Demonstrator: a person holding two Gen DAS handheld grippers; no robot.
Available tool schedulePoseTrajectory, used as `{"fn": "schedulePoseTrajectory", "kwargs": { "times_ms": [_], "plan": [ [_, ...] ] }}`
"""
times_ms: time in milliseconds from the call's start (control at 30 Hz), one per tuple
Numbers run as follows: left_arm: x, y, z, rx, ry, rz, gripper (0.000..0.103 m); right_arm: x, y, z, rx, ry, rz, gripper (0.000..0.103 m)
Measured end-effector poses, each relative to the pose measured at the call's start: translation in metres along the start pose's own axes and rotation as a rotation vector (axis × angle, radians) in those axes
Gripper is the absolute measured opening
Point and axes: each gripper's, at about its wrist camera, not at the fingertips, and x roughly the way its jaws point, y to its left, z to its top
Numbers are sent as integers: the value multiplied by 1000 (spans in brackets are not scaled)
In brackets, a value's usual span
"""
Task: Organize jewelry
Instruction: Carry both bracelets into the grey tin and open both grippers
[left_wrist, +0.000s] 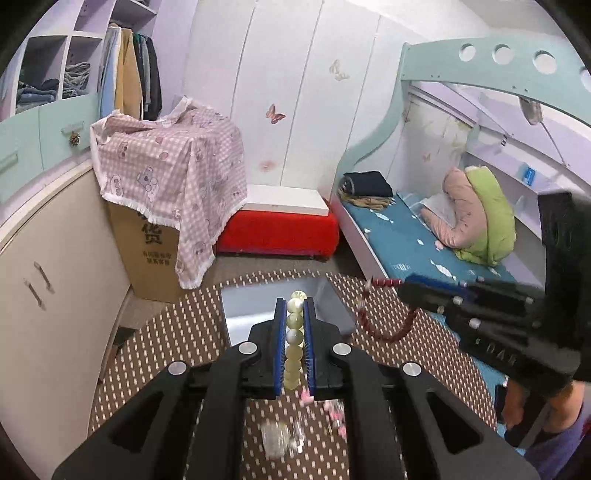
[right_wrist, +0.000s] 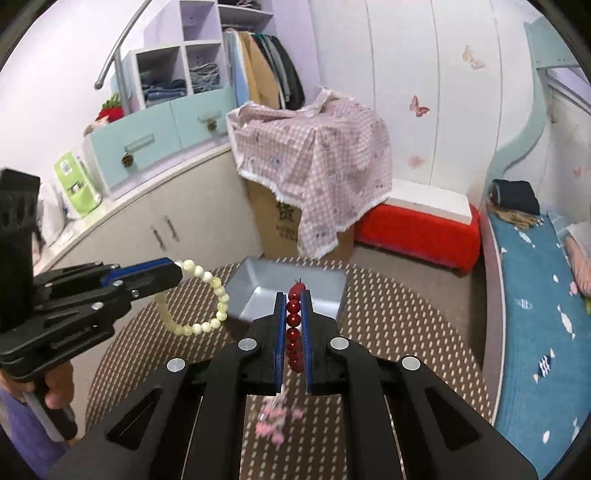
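Both bracelets are lifted and look bound for the tray. On the left, the left gripper (right_wrist: 177, 271) is clamped on the pale yellow bead bracelet (right_wrist: 207, 310), which hangs above the round table (right_wrist: 147, 332). At the table's far edge the grey tray (right_wrist: 314, 282) looks empty. The right gripper (right_wrist: 294, 325) pinches the red bead bracelet (right_wrist: 294, 325) just short of it. A pink piece (right_wrist: 273, 419), blurred, lies at the near edge. Next, each bracelet likely needs carrying over the tray before release.

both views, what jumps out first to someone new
Each gripper is shut on a bead bracelet: the left gripper on a cream bracelet, the right gripper on a red bracelet. Both hang above a dotted mat, near a grey tray.
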Motion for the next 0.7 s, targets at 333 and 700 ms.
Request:
{"fn": "schedulePoseTrajectory", "kwargs": {
  "times_ms": [333,700],
  "plan": [
    [74,22,11,-61,126,44,8,75,-11,2,35,85,11,8],
    [117,37,-15,-64,242,91,8,116,-20,-18,61,154,-3,9]
  ]
}}
